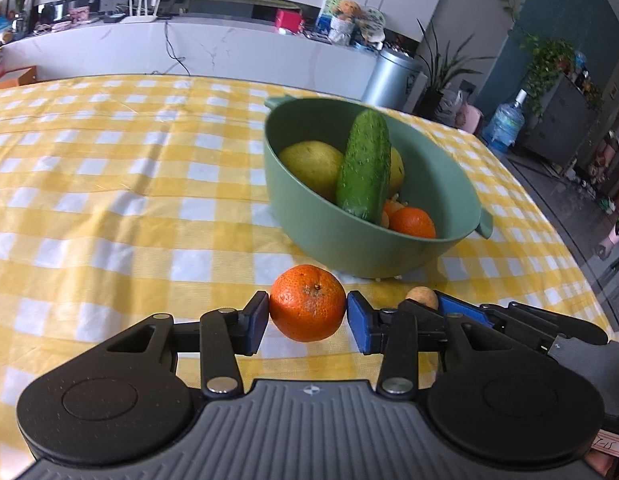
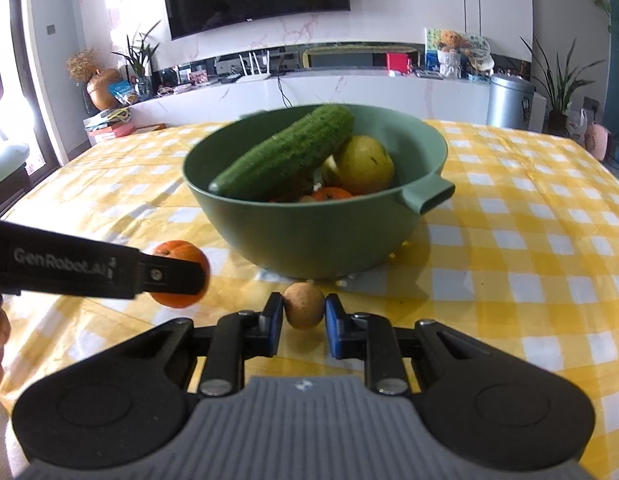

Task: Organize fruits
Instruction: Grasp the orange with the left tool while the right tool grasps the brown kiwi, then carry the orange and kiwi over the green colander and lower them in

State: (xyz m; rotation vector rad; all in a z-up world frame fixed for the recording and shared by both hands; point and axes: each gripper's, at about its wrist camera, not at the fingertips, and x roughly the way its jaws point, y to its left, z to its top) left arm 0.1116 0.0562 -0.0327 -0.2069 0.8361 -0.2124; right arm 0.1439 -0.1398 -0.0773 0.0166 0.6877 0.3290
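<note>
My left gripper [image 1: 307, 312] is shut on an orange tangerine [image 1: 307, 304], its blue pads pressing both sides just in front of the green bowl [image 1: 349, 248]. Beside it, my right gripper [image 2: 304, 316] is shut on a small round brown longan [image 2: 304, 305], which in the left wrist view is the longan [image 1: 421, 298] at the right. From the right wrist view the left gripper's finger [image 2: 169, 276] covers part of the tangerine [image 2: 175, 300]. The bowl [image 2: 309, 232] holds a cucumber [image 1: 365, 164] leaning on the rim, yellow pears [image 1: 313, 168] and another tangerine [image 1: 413, 222].
A yellow-and-white checked cloth [image 1: 109, 208] covers the table. The table's right edge [image 1: 557, 216] drops to the floor, with a silver bin [image 1: 393, 76], plants and a water bottle [image 1: 503, 122] beyond. A long white cabinet [image 2: 349, 88] runs behind the table.
</note>
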